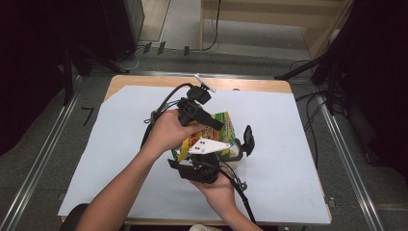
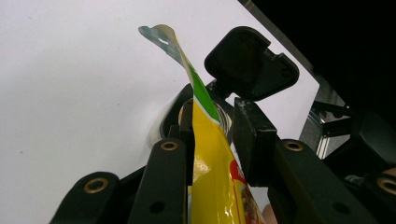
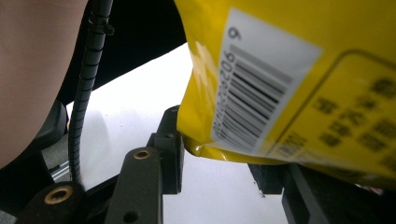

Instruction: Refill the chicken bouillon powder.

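Note:
A yellow snack bag [image 1: 225,121] with a green top is held above the white paper, between both hands. My left gripper [image 1: 217,126] comes in from the upper left and is shut on the bag [image 2: 210,154] just below its green strip and hang hole. Right behind it stands a clear container [image 1: 235,153] with its black flip lid [image 2: 252,63] open. My right gripper [image 1: 206,159] sits under the bag from the near side. In the right gripper view its jaws [image 3: 217,172] stand apart, and the bag's barcoded bottom edge [image 3: 261,93] lies across them.
White paper [image 1: 298,144] covers the wooden table [image 1: 144,81]. A black cable [image 3: 86,93] and a hand [image 3: 32,70] are close at the left in the right gripper view. Metal rails and dark stands flank the table.

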`<action>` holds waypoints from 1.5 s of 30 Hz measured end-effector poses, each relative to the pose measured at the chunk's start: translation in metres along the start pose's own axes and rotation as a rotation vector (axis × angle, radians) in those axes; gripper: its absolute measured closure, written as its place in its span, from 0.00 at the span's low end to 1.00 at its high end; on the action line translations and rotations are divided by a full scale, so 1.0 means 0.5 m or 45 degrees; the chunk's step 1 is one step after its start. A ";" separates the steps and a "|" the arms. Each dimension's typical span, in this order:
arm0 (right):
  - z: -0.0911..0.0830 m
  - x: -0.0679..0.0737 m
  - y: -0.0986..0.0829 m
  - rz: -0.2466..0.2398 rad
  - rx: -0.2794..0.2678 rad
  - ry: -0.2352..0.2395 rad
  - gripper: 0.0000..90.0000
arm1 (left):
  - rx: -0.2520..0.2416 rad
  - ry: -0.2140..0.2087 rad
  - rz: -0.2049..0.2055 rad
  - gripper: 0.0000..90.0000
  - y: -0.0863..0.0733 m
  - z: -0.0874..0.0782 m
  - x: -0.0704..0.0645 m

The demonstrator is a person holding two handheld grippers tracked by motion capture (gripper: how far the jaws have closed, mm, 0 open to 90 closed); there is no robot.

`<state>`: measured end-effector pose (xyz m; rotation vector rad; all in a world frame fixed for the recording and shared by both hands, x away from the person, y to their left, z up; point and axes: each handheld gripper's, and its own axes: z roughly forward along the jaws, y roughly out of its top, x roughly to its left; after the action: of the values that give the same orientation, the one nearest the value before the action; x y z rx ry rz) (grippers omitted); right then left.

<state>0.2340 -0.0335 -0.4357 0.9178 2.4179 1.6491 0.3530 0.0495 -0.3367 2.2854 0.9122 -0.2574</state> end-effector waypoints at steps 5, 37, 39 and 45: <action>0.000 -0.001 0.003 0.003 0.001 -0.002 0.69 | 0.006 0.009 0.015 0.82 0.002 0.000 0.000; 0.000 0.001 0.000 0.013 0.006 -0.027 0.69 | -0.040 0.047 0.070 0.82 -0.003 -0.001 -0.020; 0.000 0.001 0.000 0.013 0.008 -0.026 0.70 | -0.038 0.046 0.074 0.82 -0.003 -0.001 -0.021; -0.001 0.001 0.000 0.012 0.013 -0.030 0.70 | -0.040 0.054 0.080 0.82 -0.003 0.000 -0.024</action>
<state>0.2334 -0.0336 -0.4354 0.9455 2.4129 1.6211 0.3432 0.0437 -0.3327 2.2940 0.8581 -0.1670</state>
